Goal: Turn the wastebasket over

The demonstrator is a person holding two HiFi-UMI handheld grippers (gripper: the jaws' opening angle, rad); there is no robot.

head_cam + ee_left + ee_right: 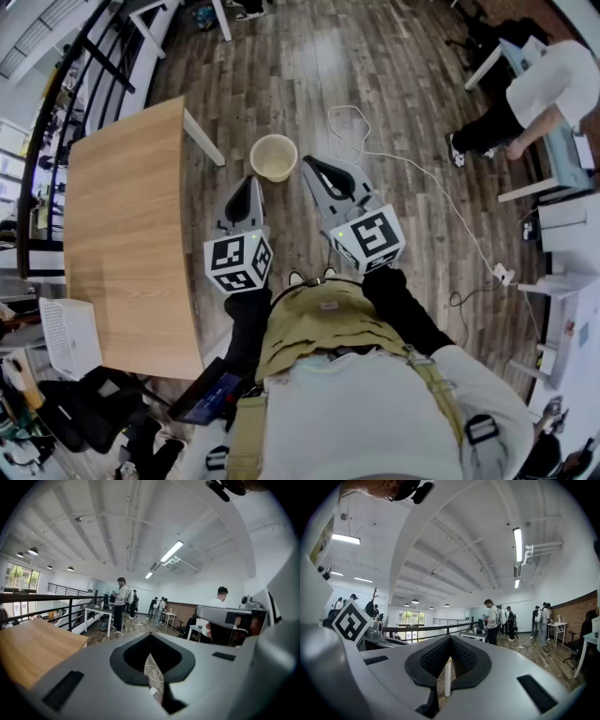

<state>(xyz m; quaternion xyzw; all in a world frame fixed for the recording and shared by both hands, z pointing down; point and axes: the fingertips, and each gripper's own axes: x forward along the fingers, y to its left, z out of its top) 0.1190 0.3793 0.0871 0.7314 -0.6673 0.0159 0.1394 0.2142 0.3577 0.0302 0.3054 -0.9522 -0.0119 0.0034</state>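
Note:
The wastebasket (275, 157) is a small beige bin standing upright on the wood floor, its opening facing up, just beyond both grippers. My left gripper (248, 185) points at its near left side with jaws closed together and nothing between them. To the bin's right, my right gripper (311, 166) has its tips level with the rim, and its jaws also meet empty. Neither gripper touches the bin. In the left gripper view the left gripper (151, 635) shows only floor through its slit, and the right gripper (450, 637) in its own view likewise. The bin is hidden in both gripper views.
A light wooden table (122, 234) stands close on the left, its white leg (203, 138) near the bin. A white cable (422, 178) runs across the floor to a power strip (503, 274). A person (525, 94) sits at the far right. A white crate (70, 337) sits lower left.

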